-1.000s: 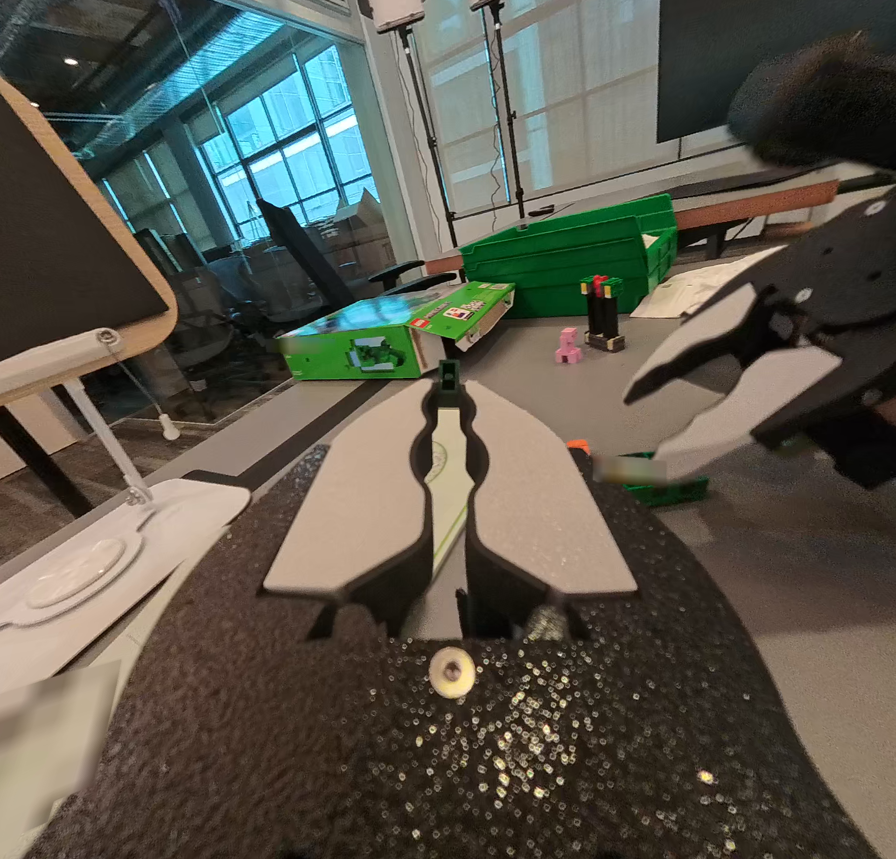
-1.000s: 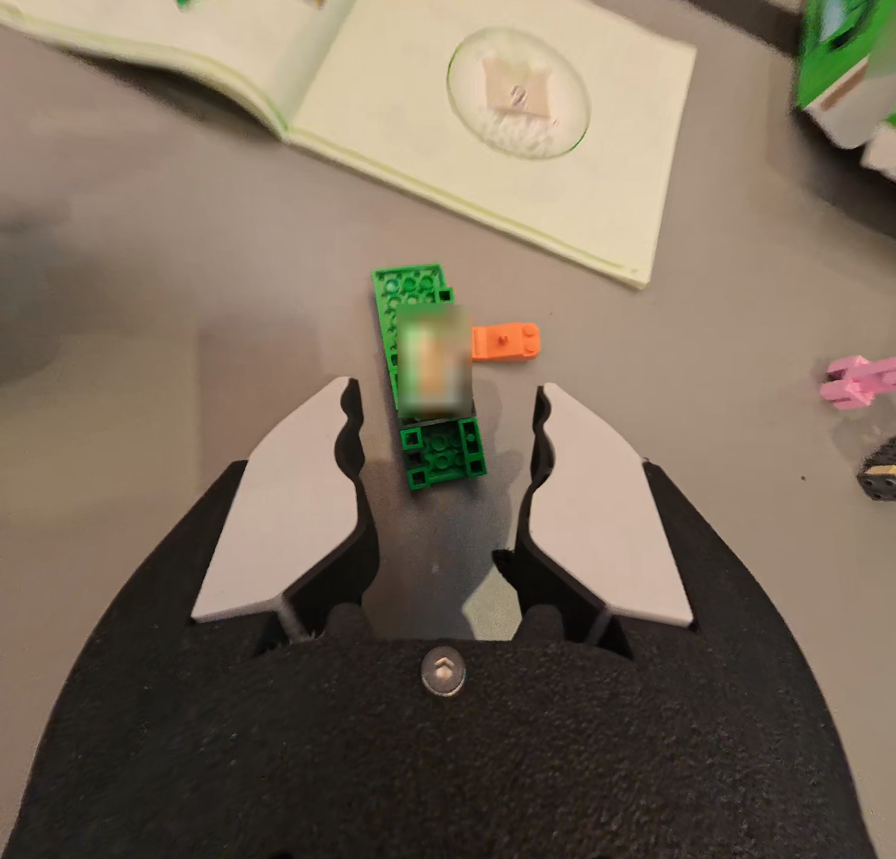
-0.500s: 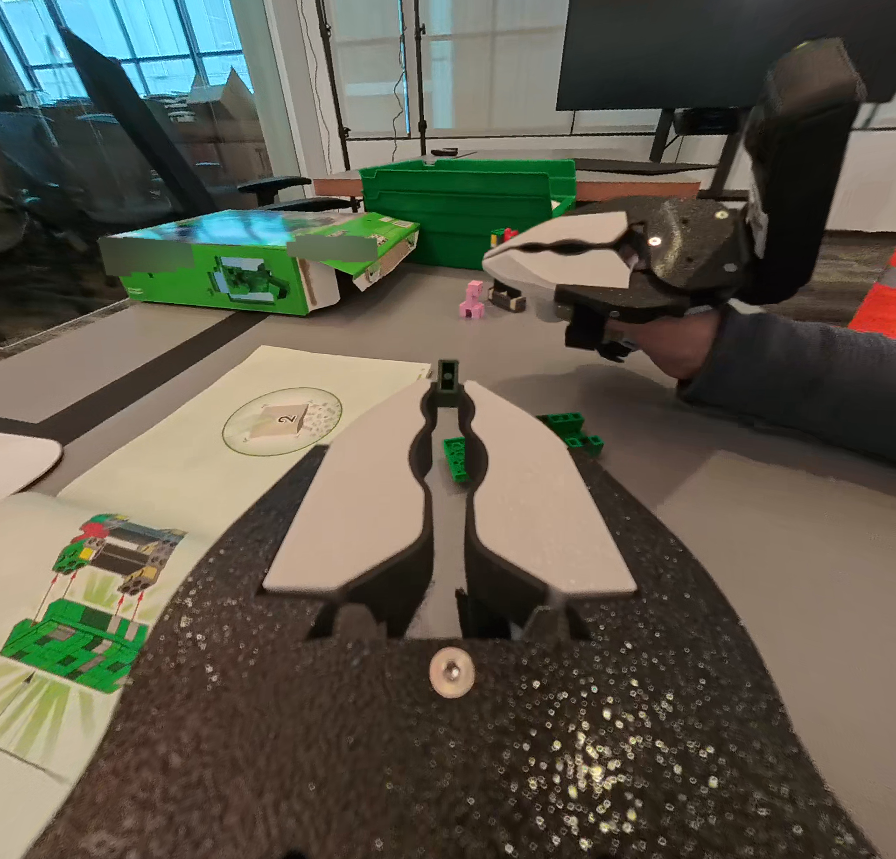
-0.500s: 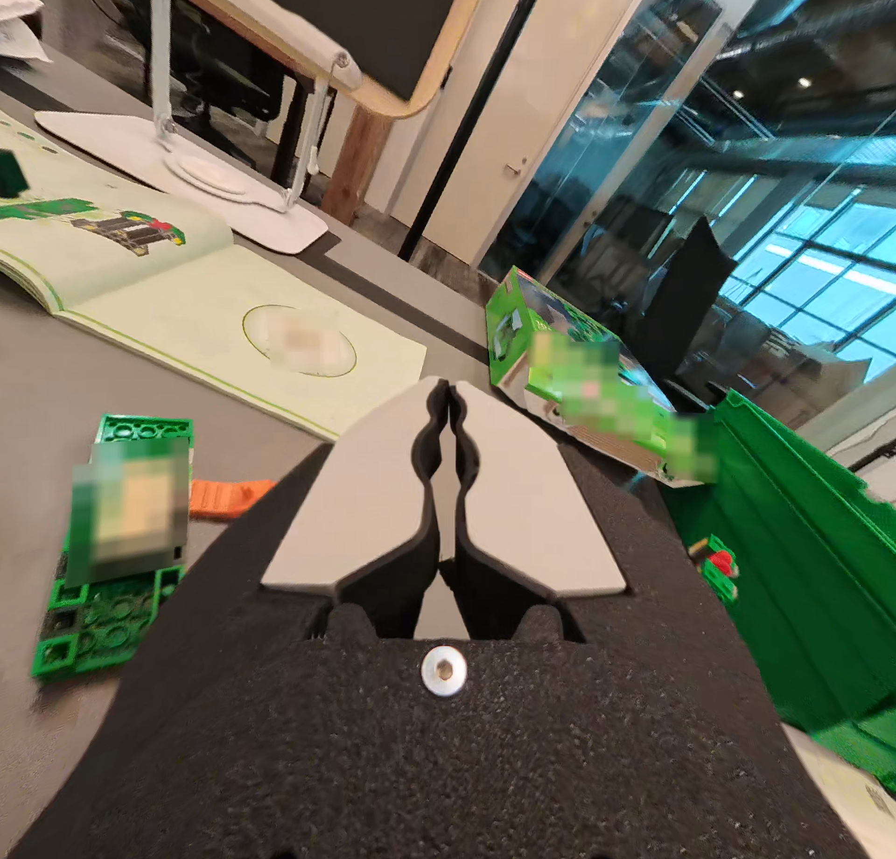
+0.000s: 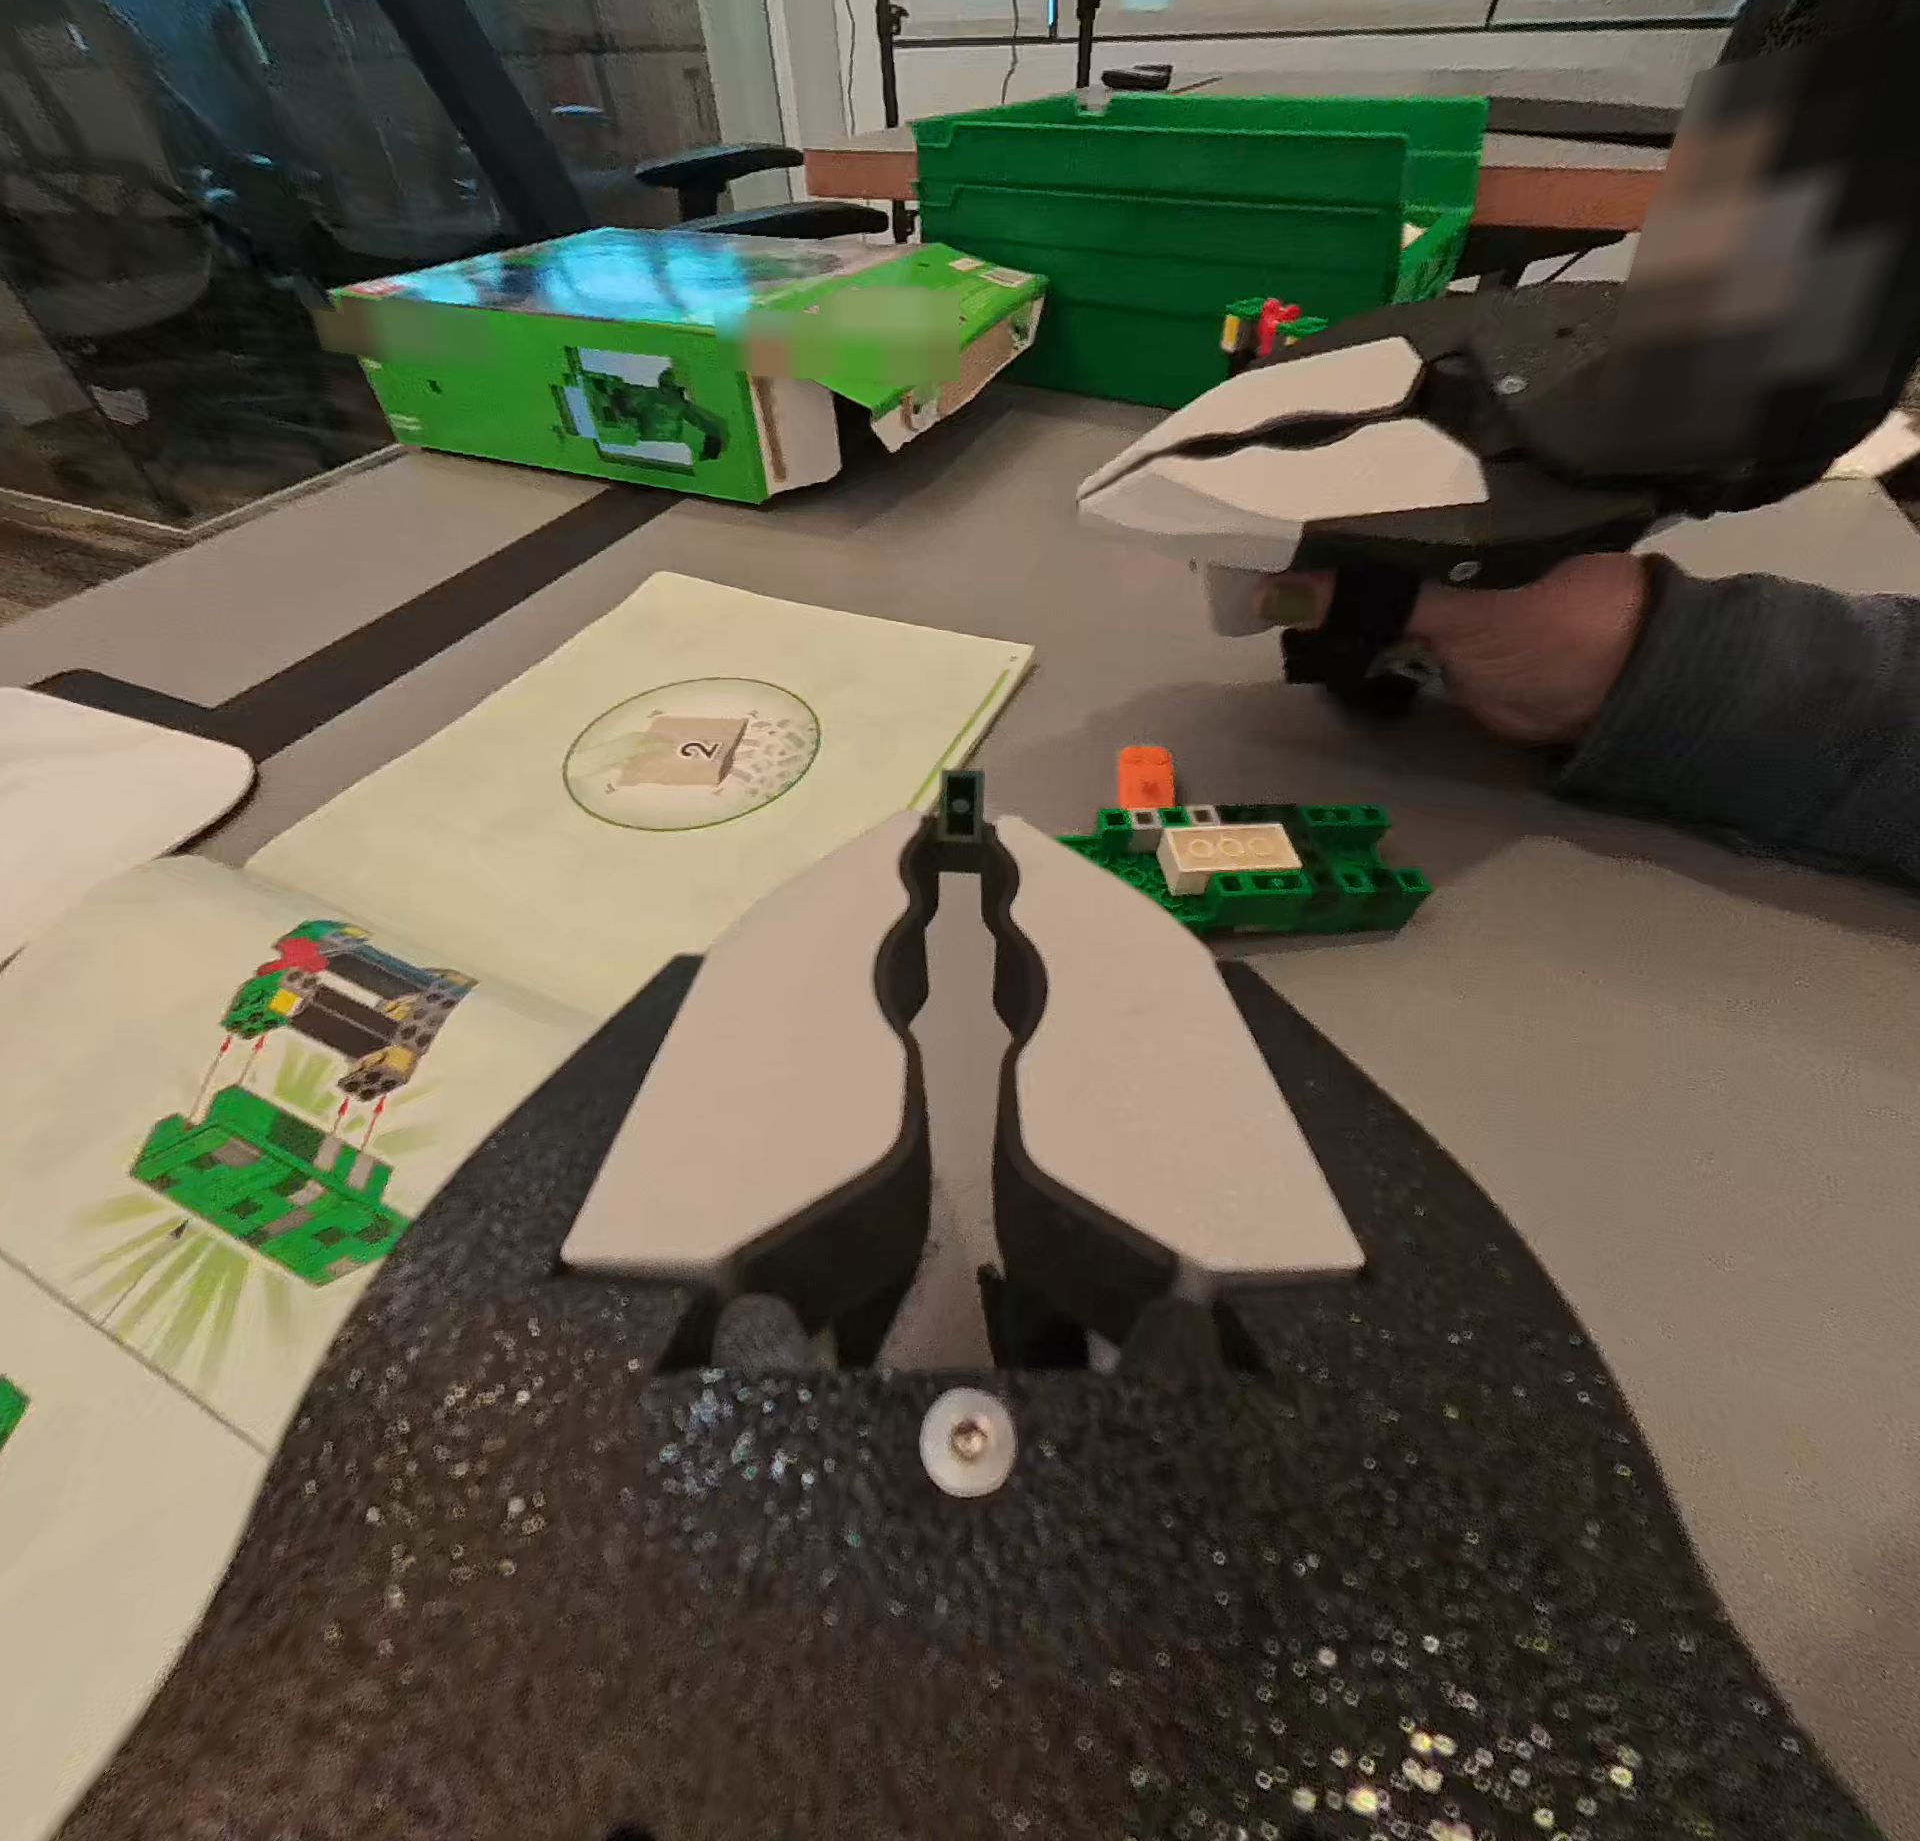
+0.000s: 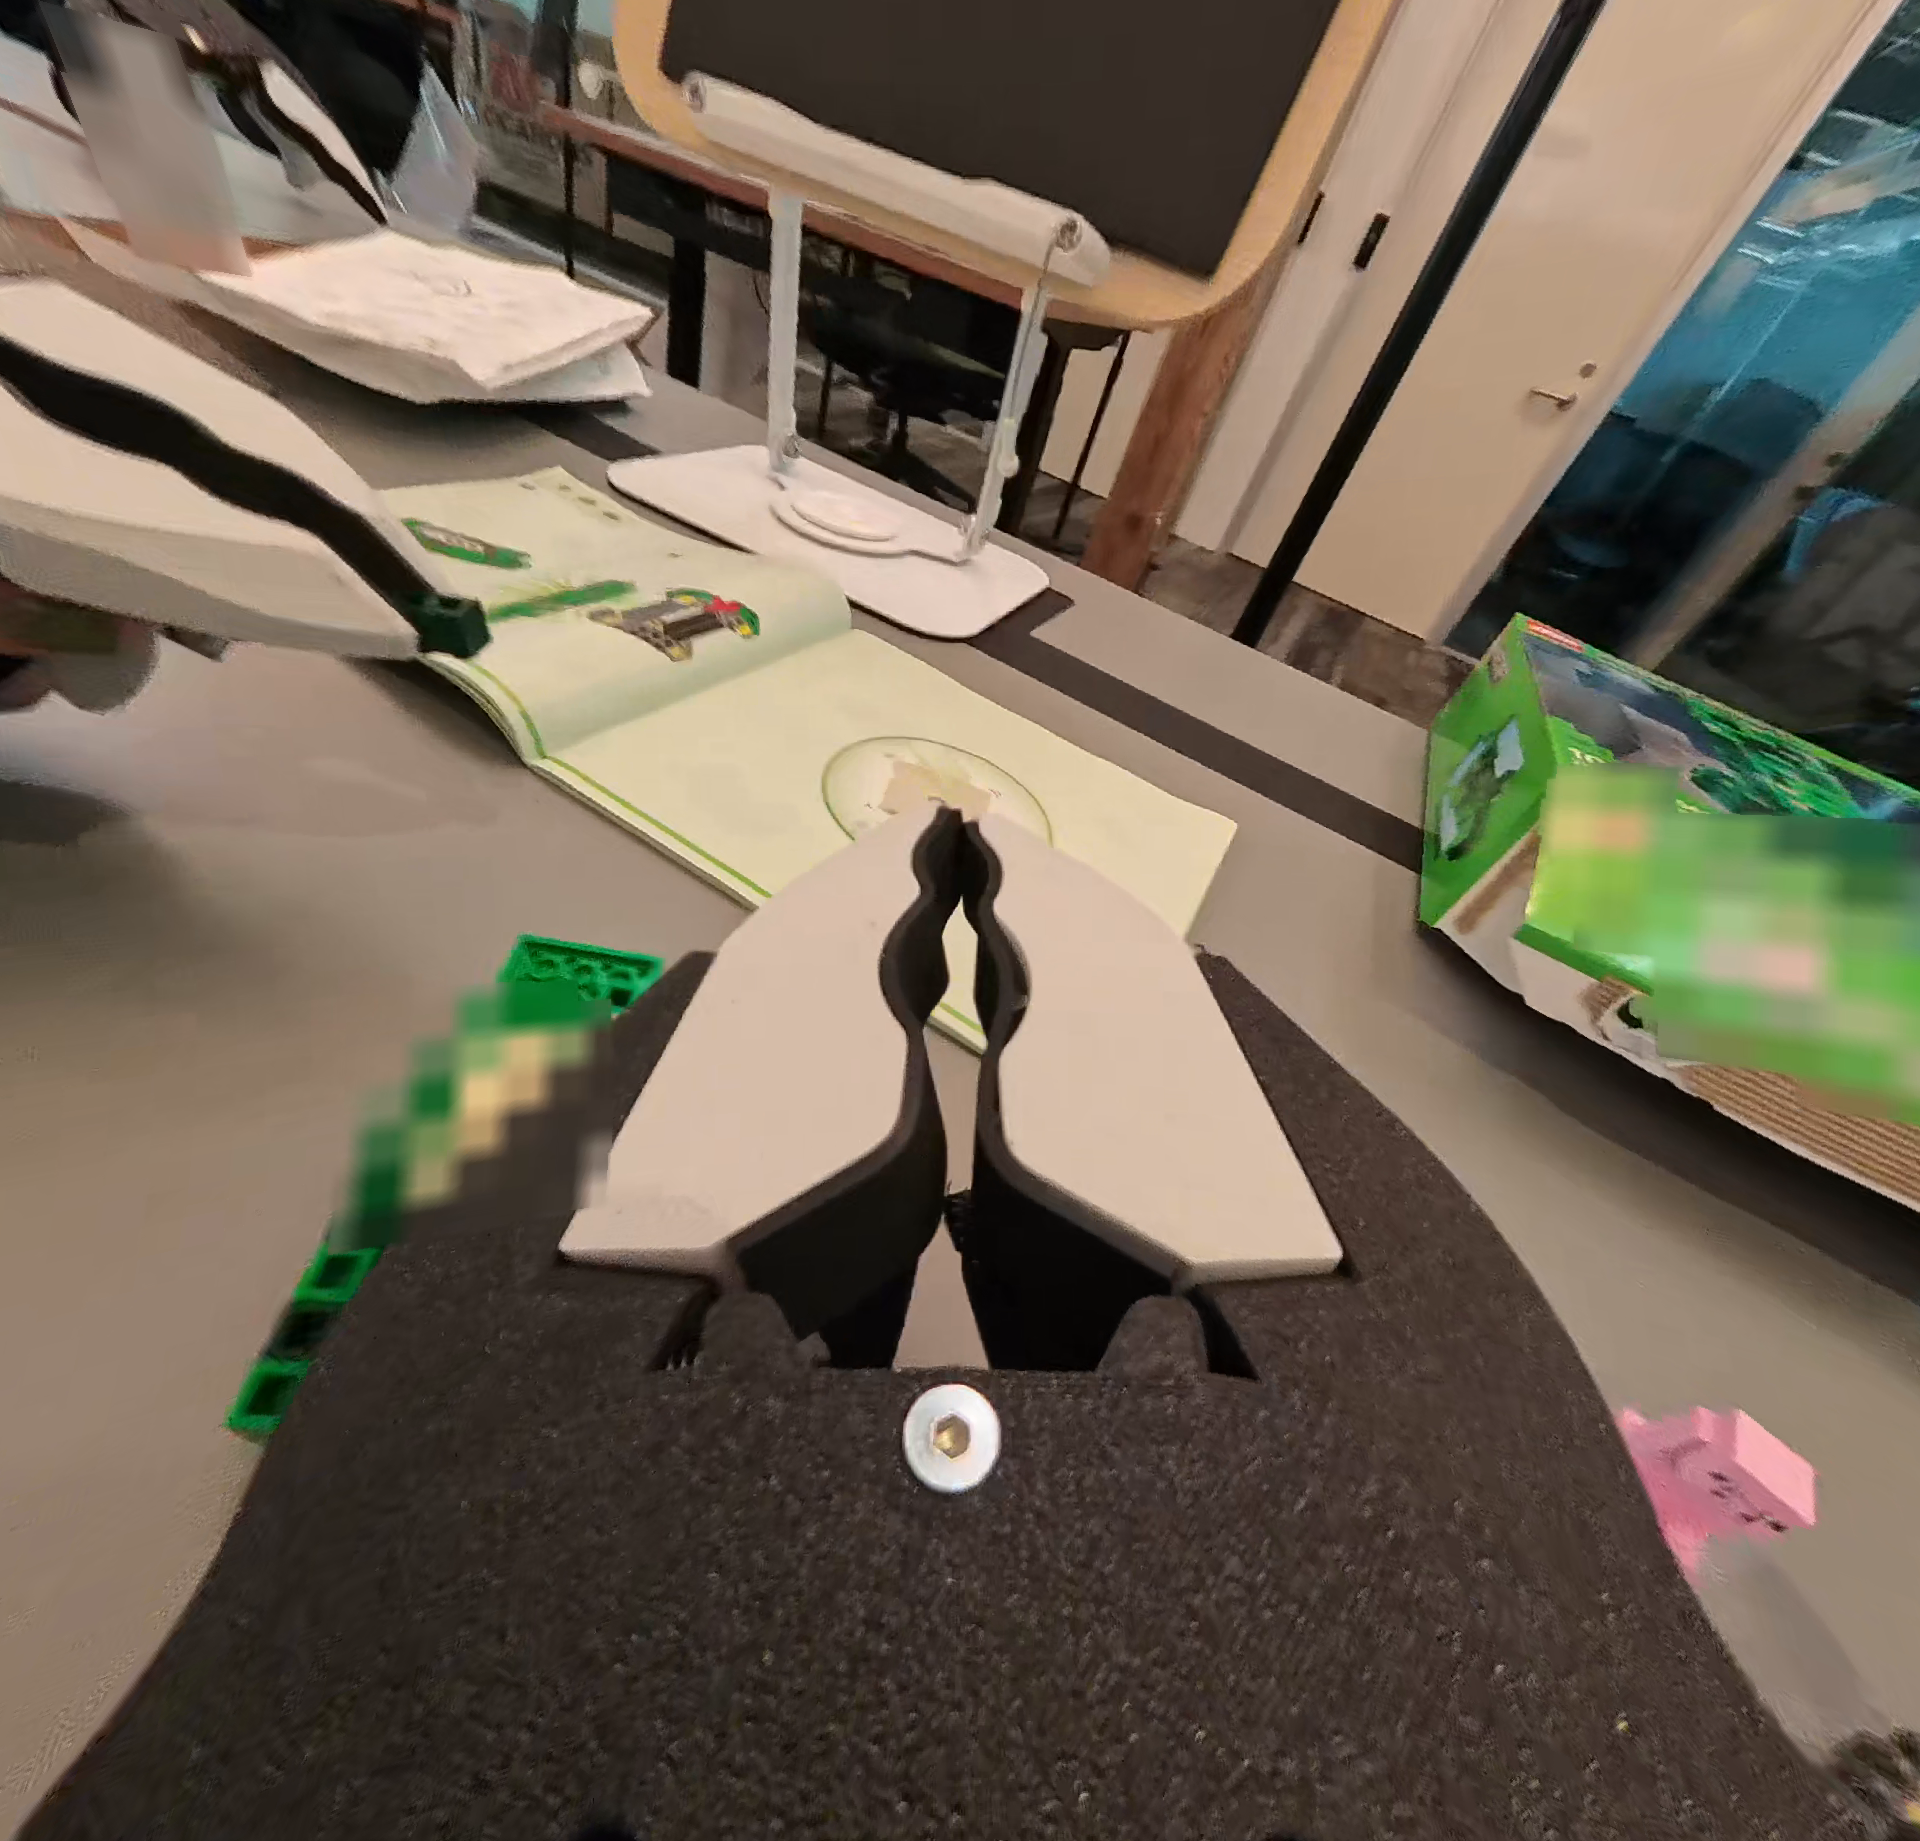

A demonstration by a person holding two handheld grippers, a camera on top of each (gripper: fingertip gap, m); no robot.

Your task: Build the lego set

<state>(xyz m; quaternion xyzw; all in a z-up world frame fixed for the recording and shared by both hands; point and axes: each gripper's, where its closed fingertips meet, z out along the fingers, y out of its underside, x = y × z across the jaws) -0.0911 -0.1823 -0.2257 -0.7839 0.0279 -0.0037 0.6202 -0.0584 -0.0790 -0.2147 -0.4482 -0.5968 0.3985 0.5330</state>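
Note:
My left gripper (image 5: 960,835) is shut on a small dark green brick (image 5: 960,807) at its fingertips, held above the table; the brick also shows in the right wrist view (image 6: 454,626). A green base assembly (image 5: 1247,869) with a tan plate on top lies on the grey table just right of the left fingertips; in the right wrist view it lies at the lower left (image 6: 577,968). A small orange piece (image 5: 1146,776) lies behind it. My right gripper (image 6: 958,835) is shut and empty, held above the table; in the left wrist view (image 5: 1117,492) it hovers behind the assembly.
An open instruction booklet (image 5: 623,825) lies on the left. A green set box (image 5: 665,368) and stacked green bins (image 5: 1195,222) stand at the back. A pink pig figure (image 6: 1725,1479) sits on the right. A white lamp base (image 6: 831,534) stands beyond the booklet. There is about 12 cm between the tips of the two grippers. Between my right fingertips and the small orange piece (image 5: 1146,776) there is roughly 8 cm.
The right gripper went from open over the green assembly to shut, then lifted and tilted up. The left gripper swung to face the booklet and assembly, still holding the dark green brick.

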